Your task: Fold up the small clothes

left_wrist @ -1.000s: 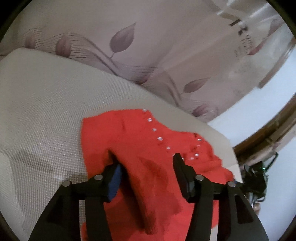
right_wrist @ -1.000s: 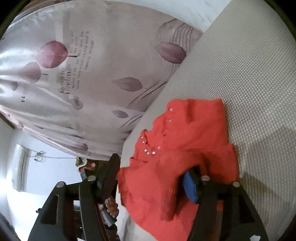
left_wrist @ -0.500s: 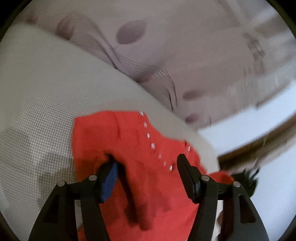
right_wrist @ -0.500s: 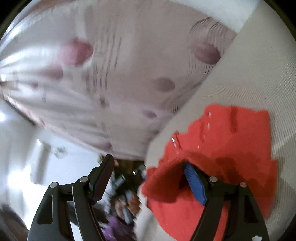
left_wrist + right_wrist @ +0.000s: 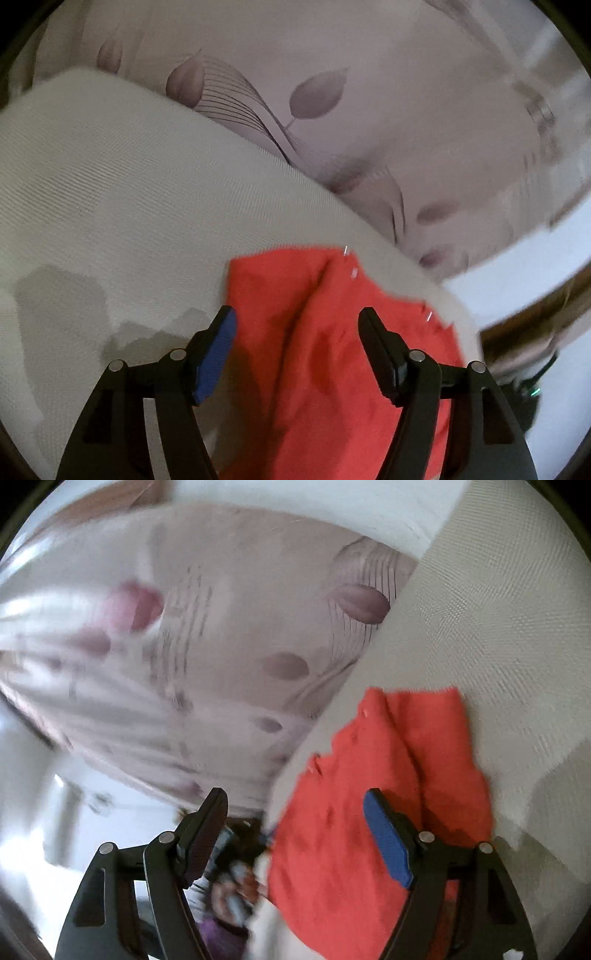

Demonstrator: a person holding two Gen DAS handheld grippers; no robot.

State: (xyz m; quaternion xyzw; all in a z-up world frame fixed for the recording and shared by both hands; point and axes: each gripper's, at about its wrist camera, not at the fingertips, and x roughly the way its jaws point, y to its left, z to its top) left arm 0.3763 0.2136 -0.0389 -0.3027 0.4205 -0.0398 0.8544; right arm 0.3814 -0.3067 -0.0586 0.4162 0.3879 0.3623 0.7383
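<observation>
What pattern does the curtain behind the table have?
The curtain is pale pinkish-grey with mauve leaves and thin dark curved lines; the left wrist view shows it best.

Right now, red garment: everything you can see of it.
The red garment is a small, soft, knit-looking top with a few shiny studs, bunched with a raised fold down its middle. It lies near the edge of the beige textured surface, by the leaf-print curtain. Neither gripper's pads press it.

Tabletop (image 5: 110, 177) covered in off-white woven fabric, extending ahead of the tongs. Beyond its far edge: pale mauve curtain (image 5: 369, 110) printed with leaf and line motifs, partly blurred. Brown wooden frame (image 5: 535, 306) and white wall (image 5: 546, 254) at right of left-wrist view.
</observation>
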